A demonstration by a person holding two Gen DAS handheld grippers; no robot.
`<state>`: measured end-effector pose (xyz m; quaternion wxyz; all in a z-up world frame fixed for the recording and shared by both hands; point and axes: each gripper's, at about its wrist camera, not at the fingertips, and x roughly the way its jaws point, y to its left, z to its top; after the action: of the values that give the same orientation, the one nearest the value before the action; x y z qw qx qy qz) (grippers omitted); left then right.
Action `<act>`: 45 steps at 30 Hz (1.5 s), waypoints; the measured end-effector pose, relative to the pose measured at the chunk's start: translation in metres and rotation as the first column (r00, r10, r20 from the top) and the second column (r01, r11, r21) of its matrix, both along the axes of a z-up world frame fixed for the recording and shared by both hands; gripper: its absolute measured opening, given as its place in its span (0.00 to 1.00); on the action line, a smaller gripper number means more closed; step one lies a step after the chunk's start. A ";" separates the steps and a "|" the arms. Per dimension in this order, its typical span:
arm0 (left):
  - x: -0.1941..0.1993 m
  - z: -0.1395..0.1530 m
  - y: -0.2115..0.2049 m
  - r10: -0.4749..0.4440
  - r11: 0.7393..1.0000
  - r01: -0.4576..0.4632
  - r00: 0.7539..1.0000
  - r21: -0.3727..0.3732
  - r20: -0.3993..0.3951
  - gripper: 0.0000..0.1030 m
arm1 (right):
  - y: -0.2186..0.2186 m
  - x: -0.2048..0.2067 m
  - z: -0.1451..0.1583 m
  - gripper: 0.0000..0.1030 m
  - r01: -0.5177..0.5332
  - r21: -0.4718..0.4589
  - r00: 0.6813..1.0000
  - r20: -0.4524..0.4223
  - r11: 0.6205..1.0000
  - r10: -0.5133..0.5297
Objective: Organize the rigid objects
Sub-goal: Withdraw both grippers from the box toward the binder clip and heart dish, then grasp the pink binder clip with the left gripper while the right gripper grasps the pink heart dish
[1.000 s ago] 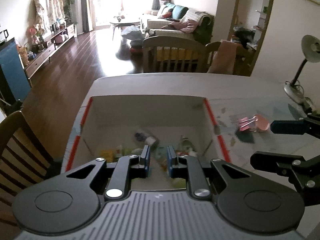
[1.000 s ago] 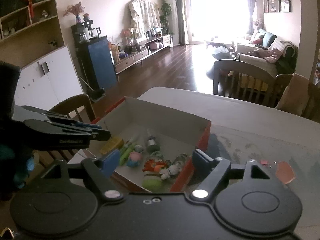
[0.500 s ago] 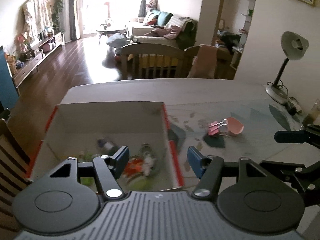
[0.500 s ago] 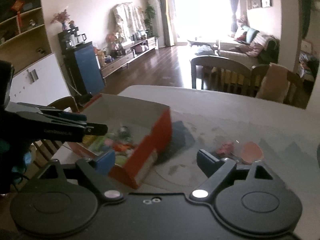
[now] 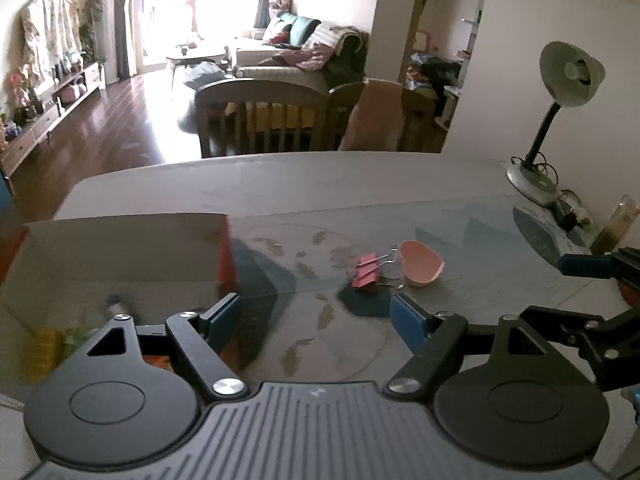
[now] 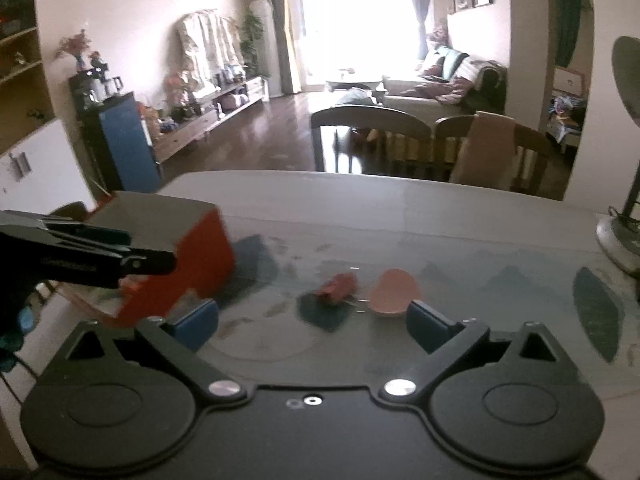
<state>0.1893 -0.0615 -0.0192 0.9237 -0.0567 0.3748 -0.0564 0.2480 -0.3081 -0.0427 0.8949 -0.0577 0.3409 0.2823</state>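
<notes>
Nearest in the left wrist view, the left gripper (image 5: 316, 316) has its two blue-padded jaws apart and still widening, with nothing between them but bare desk (image 5: 360, 188). In the right wrist view the right gripper (image 6: 312, 320) is likewise spread wide and opening, nothing in its jaws.

Just beyond both grippers, out on the middle of the desk, lie two loose things: one pink binder clip (image 5: 367, 272), its wire handles pointing toward one pink shell-shaped piece (image 5: 422, 264) right beside it; whether the two touch is unclear.

To the left, near the desk's left edge, stands one open box (image 5: 120, 248) with red outer walls (image 6: 200, 252). Several small items sit in its near end, too blurred to count; a yellow one (image 5: 44, 350) is the plainest.

Farther off, at the desk's far right corner, stands one desk lamp (image 5: 568, 76). Past the far edge are two wooden chairs (image 5: 260, 108), one draped with a cloth.
</notes>
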 end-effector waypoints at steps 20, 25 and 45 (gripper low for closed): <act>0.105 -0.080 -0.072 -0.026 1.000 0.027 0.992 0.001 -0.125 1.00 | -0.015 0.098 -0.092 0.94 -0.078 -0.156 0.997 -0.025 0.985 0.075; 0.120 -0.100 -0.083 -0.034 0.999 0.039 0.992 0.036 -0.125 1.00 | -0.007 0.111 -0.112 0.91 -0.123 -0.187 0.992 -0.017 0.975 0.122; 0.162 -0.143 -0.083 -0.041 0.999 0.044 0.986 0.017 -0.164 0.92 | 0.017 0.144 -0.150 0.83 -0.133 -0.215 0.991 -0.044 0.968 0.126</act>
<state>0.3513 -0.1445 -0.1624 0.8889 -0.0437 0.4510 -0.0674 0.3919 -0.2909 -0.1930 0.8577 -0.1729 0.3784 0.3021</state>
